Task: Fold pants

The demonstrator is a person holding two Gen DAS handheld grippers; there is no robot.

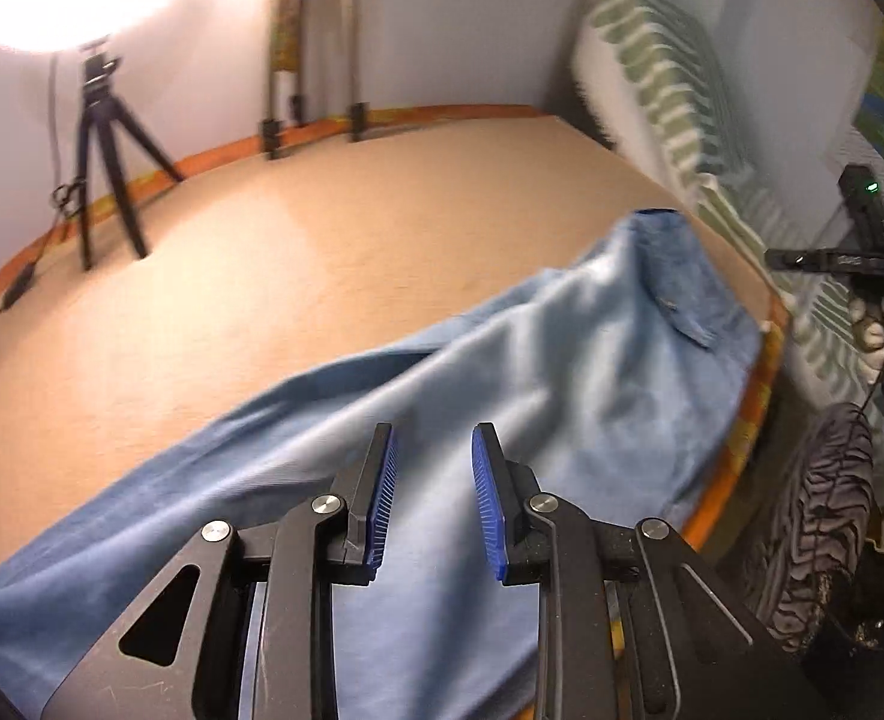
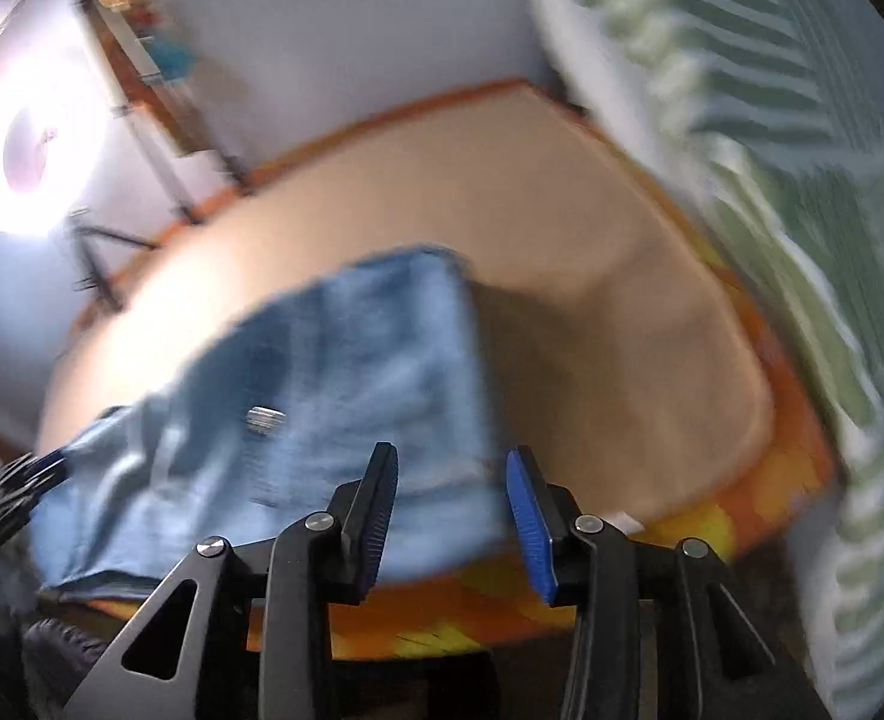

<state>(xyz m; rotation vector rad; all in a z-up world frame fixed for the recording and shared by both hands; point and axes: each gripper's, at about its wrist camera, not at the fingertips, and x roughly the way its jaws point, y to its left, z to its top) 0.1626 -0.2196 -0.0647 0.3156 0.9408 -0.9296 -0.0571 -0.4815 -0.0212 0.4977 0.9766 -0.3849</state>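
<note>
On the tan-topped desk (image 1: 333, 228) with the orange edge, we find the light blue cotton pants (image 1: 502, 372) lying lengthwise along the near side, waistband end toward the striped green-and-white cushion (image 1: 670, 78). The left hand-held gripper (image 1: 432, 495) hovers above the fabric, jaws apart and empty. The right hand-held gripper (image 2: 451, 516) is likewise spread, holding nothing, near the waistband corner; that view is blurred. We judge the overhanging edge liable to slide off if one side is pulled alone.
</note>
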